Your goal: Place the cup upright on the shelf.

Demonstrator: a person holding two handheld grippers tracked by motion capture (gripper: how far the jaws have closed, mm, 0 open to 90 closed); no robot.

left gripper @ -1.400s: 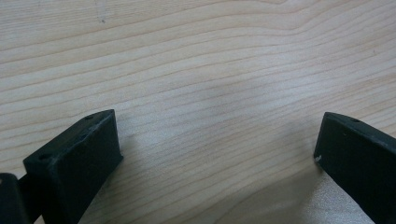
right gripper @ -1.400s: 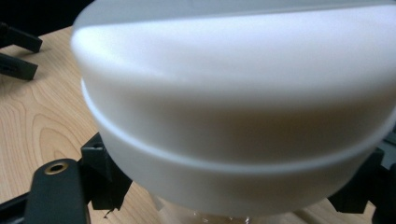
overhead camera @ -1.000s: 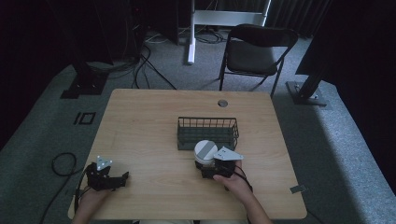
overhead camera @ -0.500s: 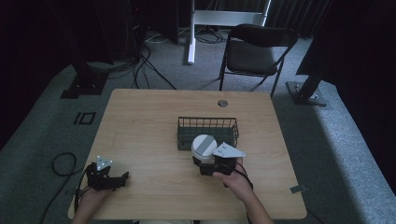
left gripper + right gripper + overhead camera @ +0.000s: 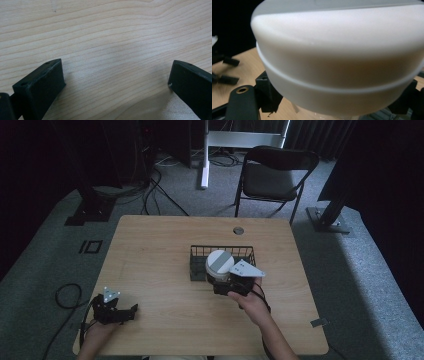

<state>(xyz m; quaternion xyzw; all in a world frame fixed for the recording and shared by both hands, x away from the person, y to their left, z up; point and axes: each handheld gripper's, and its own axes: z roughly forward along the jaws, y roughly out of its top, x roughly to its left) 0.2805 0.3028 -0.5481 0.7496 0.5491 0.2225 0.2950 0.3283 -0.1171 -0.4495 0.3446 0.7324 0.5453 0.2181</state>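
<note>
**Mia:** Where is the white jar (image 5: 219, 264) right now?

**Ben:** It is up in the air, held by the right tongs (image 5: 223, 282). From above, it sits over the front edge of the black wire basket (image 5: 196, 254), a bit to the left of the middle.

**Mia:** How do the tongs hold it?

**Ben:** In the right gripper view the jar (image 5: 337, 57) is very close and big. The black jaws press on it low down, one on each side, under its wide white top. So the right tongs are closed on the jar.

**Mia:** Does the jar touch the basket?

**Ben:** I cannot tell. It is right at the basket's near wall, but the hand and tongs hide the bottom.

**Mia:** And the left tongs (image 5: 131, 311)?

**Ben:** They are far from the jar, near the front left corner of the desk (image 5: 155, 250). In the left gripper view the two jaws stand wide apart, with bare wood between them. They hold nothing.
</note>
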